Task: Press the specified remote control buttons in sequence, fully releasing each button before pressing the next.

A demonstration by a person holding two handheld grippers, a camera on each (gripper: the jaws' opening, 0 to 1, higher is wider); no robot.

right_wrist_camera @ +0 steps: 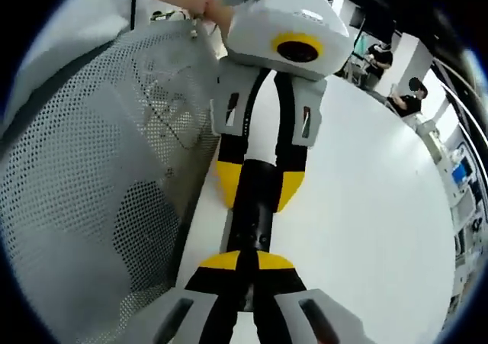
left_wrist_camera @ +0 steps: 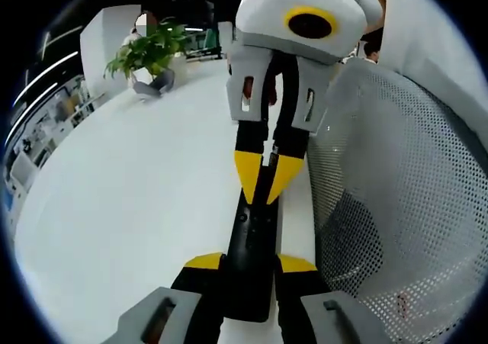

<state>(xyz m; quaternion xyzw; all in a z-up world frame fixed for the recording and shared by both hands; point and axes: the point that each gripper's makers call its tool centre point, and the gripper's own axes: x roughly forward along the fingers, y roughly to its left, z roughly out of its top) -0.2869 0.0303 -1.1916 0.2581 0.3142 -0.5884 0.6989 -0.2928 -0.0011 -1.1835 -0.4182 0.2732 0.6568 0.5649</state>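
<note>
A slim black remote control (left_wrist_camera: 252, 245) lies lengthwise between my left gripper's (left_wrist_camera: 250, 264) yellow-tipped jaws, which are shut on its sides just above the white table (left_wrist_camera: 130, 207). My right gripper (left_wrist_camera: 264, 188) comes in from the far side, its two yellow tips pressed together into one point that rests on the remote's far end. In the right gripper view, my right gripper (right_wrist_camera: 245, 262) is shut, with its tips on the near end of the remote (right_wrist_camera: 252, 207). Beyond it, the left gripper (right_wrist_camera: 258, 184) clamps the remote. The buttons are too dark to make out.
A grey mesh chair back (left_wrist_camera: 396, 207) stands close beside the grippers, at the table's edge (right_wrist_camera: 91, 168). A potted plant (left_wrist_camera: 149, 54) sits at the far end of the table. A hand (right_wrist_camera: 206, 4) holds the left gripper. People (right_wrist_camera: 404, 100) sit in the background.
</note>
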